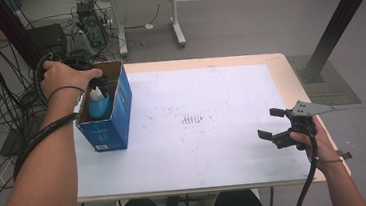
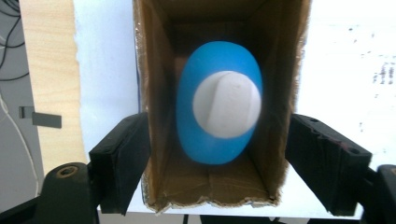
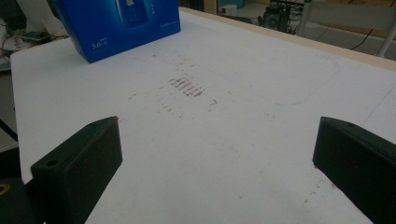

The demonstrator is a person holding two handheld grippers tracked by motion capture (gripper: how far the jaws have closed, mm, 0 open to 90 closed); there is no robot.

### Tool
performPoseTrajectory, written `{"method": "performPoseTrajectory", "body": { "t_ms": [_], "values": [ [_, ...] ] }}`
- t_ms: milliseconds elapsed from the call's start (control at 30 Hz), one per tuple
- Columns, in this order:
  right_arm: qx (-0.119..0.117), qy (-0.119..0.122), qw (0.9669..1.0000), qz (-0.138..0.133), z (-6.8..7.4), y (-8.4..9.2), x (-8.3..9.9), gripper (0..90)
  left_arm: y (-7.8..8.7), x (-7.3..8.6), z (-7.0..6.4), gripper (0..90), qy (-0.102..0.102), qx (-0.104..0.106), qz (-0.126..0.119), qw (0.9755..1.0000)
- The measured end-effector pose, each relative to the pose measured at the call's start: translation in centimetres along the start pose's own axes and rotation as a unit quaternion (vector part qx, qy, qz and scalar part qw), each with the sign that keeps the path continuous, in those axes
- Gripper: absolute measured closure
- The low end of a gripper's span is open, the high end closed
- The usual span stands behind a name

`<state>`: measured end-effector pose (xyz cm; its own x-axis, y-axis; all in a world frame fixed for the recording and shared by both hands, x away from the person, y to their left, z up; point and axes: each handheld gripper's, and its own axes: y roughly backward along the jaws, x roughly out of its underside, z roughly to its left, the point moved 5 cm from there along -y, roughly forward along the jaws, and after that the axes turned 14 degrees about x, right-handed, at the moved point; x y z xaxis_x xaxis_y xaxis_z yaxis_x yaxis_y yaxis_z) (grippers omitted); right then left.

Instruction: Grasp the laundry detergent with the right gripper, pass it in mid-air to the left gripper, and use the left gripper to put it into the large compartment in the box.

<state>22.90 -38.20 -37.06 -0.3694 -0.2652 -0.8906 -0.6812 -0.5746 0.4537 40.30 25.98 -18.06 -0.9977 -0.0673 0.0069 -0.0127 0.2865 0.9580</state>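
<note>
A blue bottle with a white cap stands upright inside an open-topped blue cardboard box at the table's left. My left gripper hangs just above the box mouth, pointing down. In the left gripper view its jaws stand wide on either side of the box, touching neither the box nor the bottle. My right gripper hovers open over the table's right front with nothing between its jaws. The right gripper view has the box far off at the upper left.
A white sheet with small brown marks covers the wooden table. Tangled cables and equipment lie on the floor to the left. A black post stands at the far right, and desk legs stand behind.
</note>
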Motion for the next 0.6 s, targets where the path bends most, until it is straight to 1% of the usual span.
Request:
{"method": "performPoseTrajectory", "body": {
  "t_ms": [33,133,200,333,400,467,600],
  "values": [
    [0.000,0.001,1.0000,-0.001,0.0,0.0,0.0,1.6,0.1,0.0,0.0,19.8,-0.001,0.001,-0.001,1.0000],
    [0.000,0.001,1.0000,-0.002,0.0,0.0,-0.1,1.6,0.3,0.1,-0.1,18.2,-0.003,0.003,-0.001,1.0000],
    [-0.001,0.002,1.0000,-0.001,0.1,0.0,-0.2,1.6,0.8,0.3,-0.4,15.3,-0.011,0.000,-0.006,0.9999],
    [-0.001,0.003,1.0000,0.001,0.1,-0.1,-0.2,1.6,1.6,0.6,-0.9,12.4,-0.024,0.003,-0.010,0.9997],
    [-0.001,0.003,1.0000,0.002,0.1,-0.1,-0.2,1.6,2.1,0.9,-1.2,9.6,-0.035,0.007,-0.016,0.9992],
    [0.000,0.003,1.0000,0.003,0.1,-0.1,-0.3,1.6,3.0,1.3,-1.9,8.9,-0.054,0.011,-0.024,0.9982],
    [-0.001,0.005,1.0000,0.003,0.2,-0.2,-0.6,1.6,3.7,1.7,-2.9,8.5,-0.071,0.003,-0.029,0.9970]
  ]
}}
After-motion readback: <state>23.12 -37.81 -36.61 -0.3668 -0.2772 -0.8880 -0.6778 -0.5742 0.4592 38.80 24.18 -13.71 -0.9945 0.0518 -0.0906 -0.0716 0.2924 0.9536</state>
